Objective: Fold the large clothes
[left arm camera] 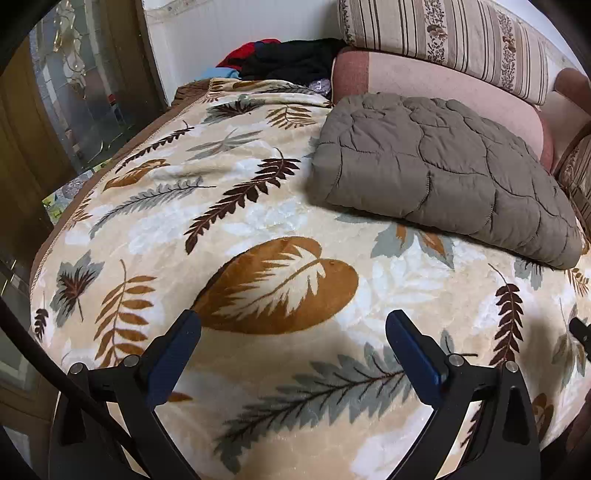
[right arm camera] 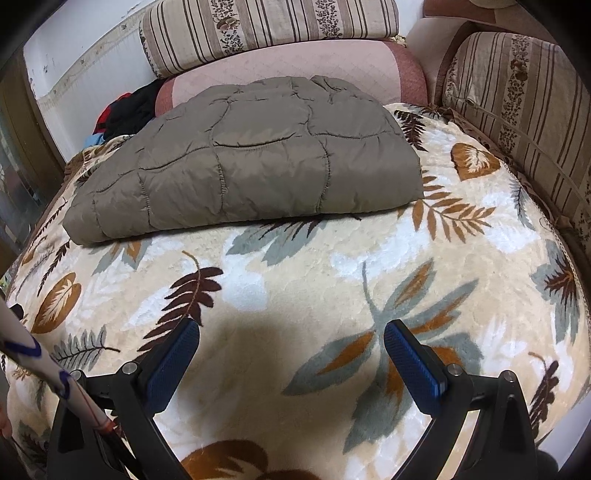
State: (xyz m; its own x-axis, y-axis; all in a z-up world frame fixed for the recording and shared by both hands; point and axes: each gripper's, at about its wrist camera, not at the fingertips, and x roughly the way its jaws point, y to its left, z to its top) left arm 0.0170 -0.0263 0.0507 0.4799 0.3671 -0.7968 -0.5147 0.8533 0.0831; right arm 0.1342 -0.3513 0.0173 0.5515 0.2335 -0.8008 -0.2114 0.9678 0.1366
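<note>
A grey-brown quilted jacket [left arm camera: 439,173] lies folded into a flat rectangle on the leaf-patterned blanket [left arm camera: 258,229], at the far right in the left wrist view. In the right wrist view the jacket [right arm camera: 251,162] lies ahead, in the middle of the blanket [right arm camera: 295,280]. My left gripper [left arm camera: 293,325] is open and empty, held above the blanket well short of the jacket. My right gripper [right arm camera: 291,332] is open and empty too, above the blanket in front of the jacket.
Striped cushions [left arm camera: 443,33] [right arm camera: 517,110] and a pink bolster [right arm camera: 288,74] line the back and right side. A pile of black, red and blue clothes [left arm camera: 288,59] sits at the far left corner. A glass-fronted cabinet [left arm camera: 85,92] stands left of the bed.
</note>
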